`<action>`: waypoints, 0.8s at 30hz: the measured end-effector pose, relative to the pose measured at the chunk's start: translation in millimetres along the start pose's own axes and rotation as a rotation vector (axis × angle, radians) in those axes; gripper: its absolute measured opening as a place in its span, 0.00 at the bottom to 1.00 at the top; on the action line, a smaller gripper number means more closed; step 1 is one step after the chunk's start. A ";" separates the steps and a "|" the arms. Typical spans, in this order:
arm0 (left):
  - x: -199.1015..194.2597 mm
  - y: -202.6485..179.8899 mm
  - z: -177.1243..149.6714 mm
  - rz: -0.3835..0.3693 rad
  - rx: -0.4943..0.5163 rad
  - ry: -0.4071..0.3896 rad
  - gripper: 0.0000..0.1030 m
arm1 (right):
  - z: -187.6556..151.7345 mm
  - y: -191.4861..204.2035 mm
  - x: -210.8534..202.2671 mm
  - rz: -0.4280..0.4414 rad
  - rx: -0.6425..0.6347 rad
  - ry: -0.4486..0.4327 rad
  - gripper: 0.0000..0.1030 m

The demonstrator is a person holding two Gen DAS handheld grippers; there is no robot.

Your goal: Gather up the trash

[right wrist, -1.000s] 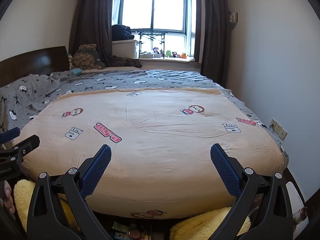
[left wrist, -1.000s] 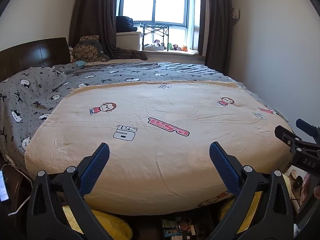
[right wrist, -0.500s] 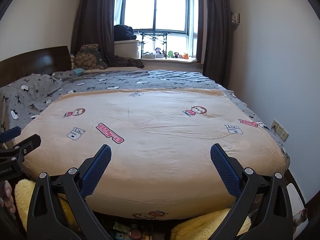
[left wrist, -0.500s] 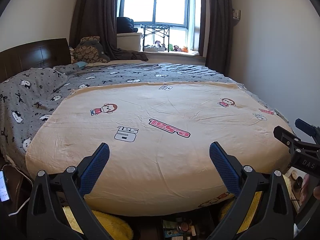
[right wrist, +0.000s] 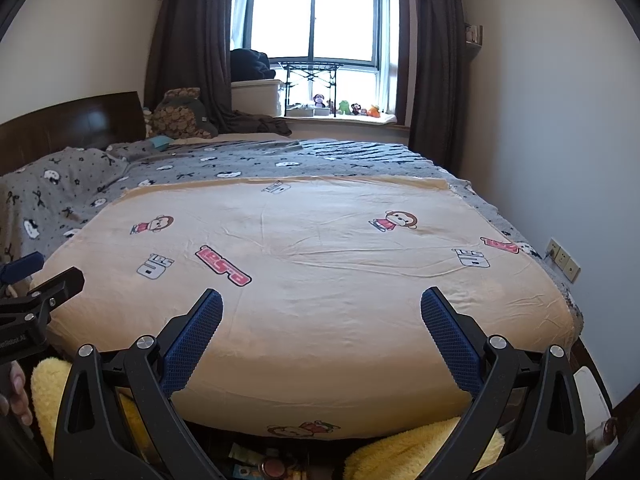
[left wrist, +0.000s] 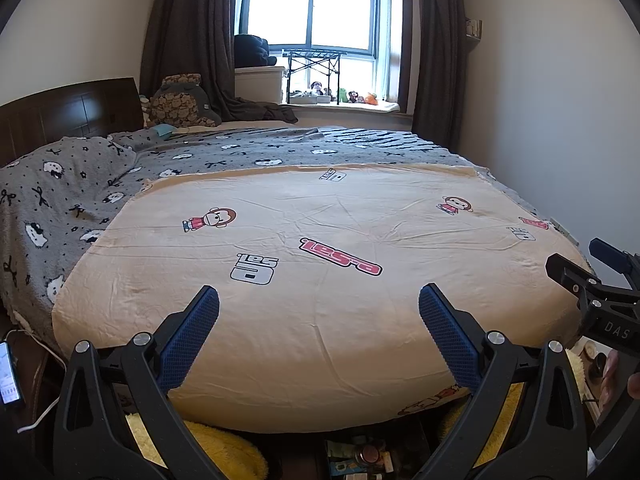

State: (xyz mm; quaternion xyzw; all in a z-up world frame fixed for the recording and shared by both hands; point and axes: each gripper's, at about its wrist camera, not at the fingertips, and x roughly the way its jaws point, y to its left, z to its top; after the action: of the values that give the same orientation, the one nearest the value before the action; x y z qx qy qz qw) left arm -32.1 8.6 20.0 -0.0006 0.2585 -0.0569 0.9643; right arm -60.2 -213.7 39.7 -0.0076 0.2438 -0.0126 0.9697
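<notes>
Plainly, "DAS" on right tool [left wrist: 592, 264]

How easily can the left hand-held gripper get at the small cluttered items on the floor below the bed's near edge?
Probably yes: the left hand-held gripper is open and holds nothing, and the small cluttered items lie uncovered below it, between yellow fluffy slippers.

A home bedroom: a bed [left wrist: 320, 320] under a cartoon-print sheet [left wrist: 304, 216] and grey blanket [left wrist: 72, 200], a dark wooden headboard [left wrist: 68, 112], curtains [left wrist: 188, 36] framing a window [left wrist: 312, 12], small toys [left wrist: 352, 97] on the sill.
</notes>
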 end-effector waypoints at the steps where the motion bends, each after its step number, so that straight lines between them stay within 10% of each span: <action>1: 0.1 0.0 0.0 0.000 0.001 0.000 0.92 | -0.2 0.0 0.3 0.000 0.000 0.001 0.97; 24: -3.0 0.9 -3.4 -0.005 0.018 -0.008 0.92 | -3.9 -3.5 1.9 0.004 0.012 0.009 0.97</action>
State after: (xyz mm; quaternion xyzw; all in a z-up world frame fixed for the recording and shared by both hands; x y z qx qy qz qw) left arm -36.3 9.9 18.5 0.0073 0.2542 -0.0616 0.9652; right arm -60.5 -217.3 35.4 -0.0013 0.2482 -0.0123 0.9686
